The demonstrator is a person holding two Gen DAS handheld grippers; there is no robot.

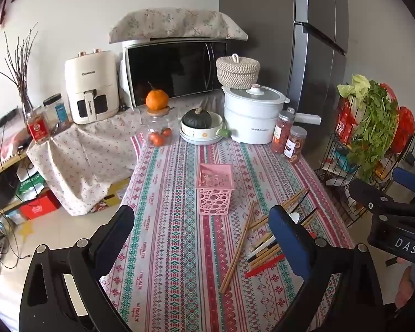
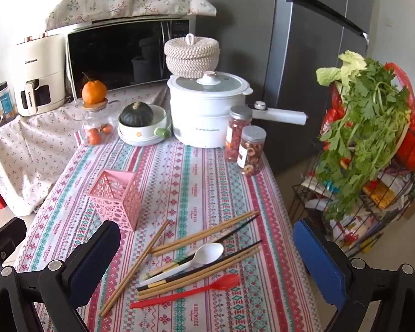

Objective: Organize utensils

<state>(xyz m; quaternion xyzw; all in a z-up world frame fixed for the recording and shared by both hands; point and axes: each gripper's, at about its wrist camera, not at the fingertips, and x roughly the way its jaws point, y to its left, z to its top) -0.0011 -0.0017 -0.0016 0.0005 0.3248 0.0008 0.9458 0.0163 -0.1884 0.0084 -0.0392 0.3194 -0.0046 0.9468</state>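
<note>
I hold both grippers above the near edge of the tabletop [image 2: 196, 171], the left gripper [image 1: 204, 238] and the right gripper [image 2: 207, 251] each with jaws spread wide and nothing between them. The utensils lie loose in a heap toward the near right corner: bamboo chopsticks [image 2: 207, 233] crossing each other, a white spoon [image 2: 204, 254] on top, a red spoon [image 2: 191, 290] nearest me. The pink holder [image 2: 119, 196] stands upright and looks empty, nearer the left edge. My worry is the tangle: closing on one stick may drag its neighbours, rolling some off the right edge. The holder looks light, so a chopstick pushed in at a slant could tip it. The cloth may also bunch under a low pinch.
</note>
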